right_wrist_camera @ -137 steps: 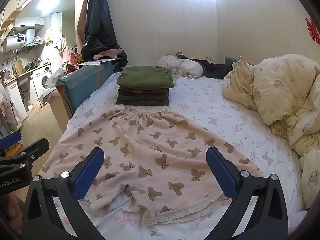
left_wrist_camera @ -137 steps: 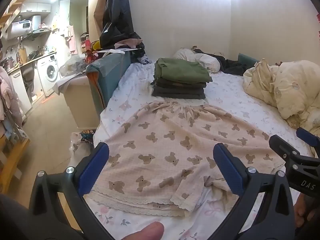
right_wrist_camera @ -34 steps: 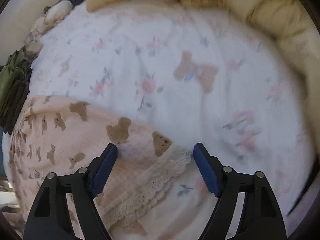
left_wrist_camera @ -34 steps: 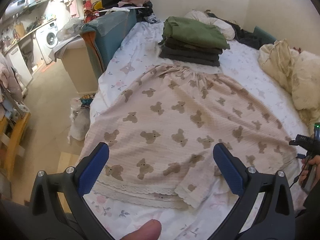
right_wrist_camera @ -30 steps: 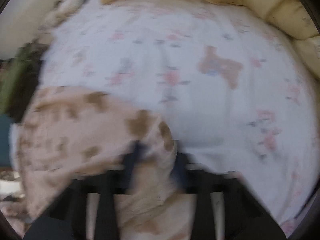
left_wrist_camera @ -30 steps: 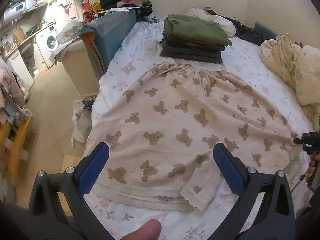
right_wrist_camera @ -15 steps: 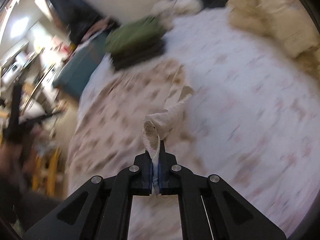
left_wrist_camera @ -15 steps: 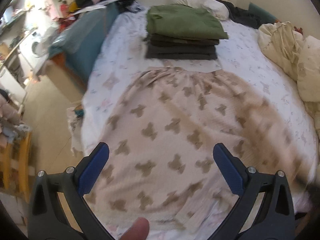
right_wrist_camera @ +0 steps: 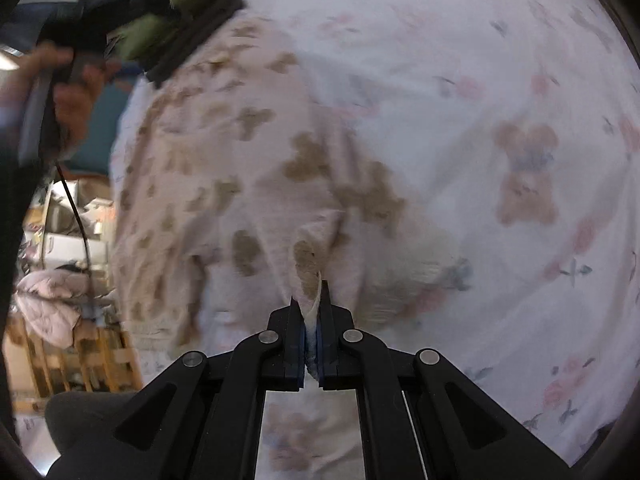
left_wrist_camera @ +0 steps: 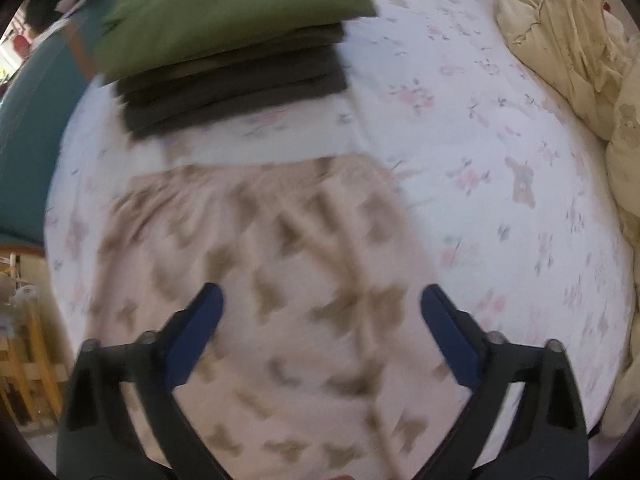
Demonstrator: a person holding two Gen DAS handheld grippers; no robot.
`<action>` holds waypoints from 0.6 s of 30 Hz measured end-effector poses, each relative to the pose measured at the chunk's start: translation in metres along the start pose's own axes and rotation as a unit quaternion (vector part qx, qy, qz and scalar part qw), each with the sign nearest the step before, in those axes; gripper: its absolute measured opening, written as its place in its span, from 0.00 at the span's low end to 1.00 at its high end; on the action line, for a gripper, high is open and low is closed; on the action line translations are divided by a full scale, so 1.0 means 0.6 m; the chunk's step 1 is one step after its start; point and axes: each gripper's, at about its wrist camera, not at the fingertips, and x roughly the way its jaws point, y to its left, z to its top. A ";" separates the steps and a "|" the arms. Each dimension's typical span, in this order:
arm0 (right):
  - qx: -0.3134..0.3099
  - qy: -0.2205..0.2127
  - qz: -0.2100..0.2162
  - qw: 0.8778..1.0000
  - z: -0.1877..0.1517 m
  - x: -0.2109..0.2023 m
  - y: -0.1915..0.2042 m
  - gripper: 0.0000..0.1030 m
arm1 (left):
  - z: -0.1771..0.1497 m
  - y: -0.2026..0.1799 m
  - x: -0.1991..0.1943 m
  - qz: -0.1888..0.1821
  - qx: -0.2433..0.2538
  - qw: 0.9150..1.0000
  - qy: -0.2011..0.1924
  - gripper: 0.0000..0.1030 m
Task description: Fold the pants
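On a bed (left_wrist_camera: 500, 152) covered with a floral sheet, a pair of pink bear-print pants (left_wrist_camera: 280, 280) is lying spread out, its gathered waistband pointing toward a stack of folded clothes (left_wrist_camera: 224, 40) in green and dark grey. The right tongs (right_wrist_camera: 313, 320) are pressing together on a pinch of the pants (right_wrist_camera: 240, 168) at their near edge, the cloth rising in a small peak between the blue pads, with one side of the garment appearing to be doubled over the other. The left tongs (left_wrist_camera: 320, 312) are hovering above the middle of the fabric with their fingers spread wide, gripping nothing; in the right wrist view, the left hand (right_wrist_camera: 68, 92) holding them is showing at upper left, blurred by motion.

The fabric is looking thin, light and very limp, draping and wrinkling wherever it is being lifted, so it is likely to sag and slide rather than hold a crease. A single pinch is probably leaving the far end to trail; a second hold near the waistband corner, on the same edge, would seem to suit the spread tongs. The lace-trimmed hem, only faintly visible here, may be delicate and liable to snag.
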 end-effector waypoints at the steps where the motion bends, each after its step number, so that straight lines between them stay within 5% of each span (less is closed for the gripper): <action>1: 0.010 0.005 0.000 1.000 0.001 0.001 -0.012 0.03 | 0.009 -0.011 0.012 -0.009 -0.005 1.000 0.011 0.81; 11: 0.005 0.003 0.003 1.000 0.010 -0.001 -0.017 0.03 | 0.044 -0.117 0.150 0.019 0.045 0.997 0.059 0.66; 17: -0.010 0.006 0.017 1.000 0.015 0.002 0.000 0.03 | 0.028 -0.129 0.182 0.004 0.045 0.997 0.058 0.26; 18: -0.013 0.005 0.017 1.000 0.015 0.001 0.004 0.03 | 0.028 -0.130 0.180 0.014 0.055 0.997 0.053 0.02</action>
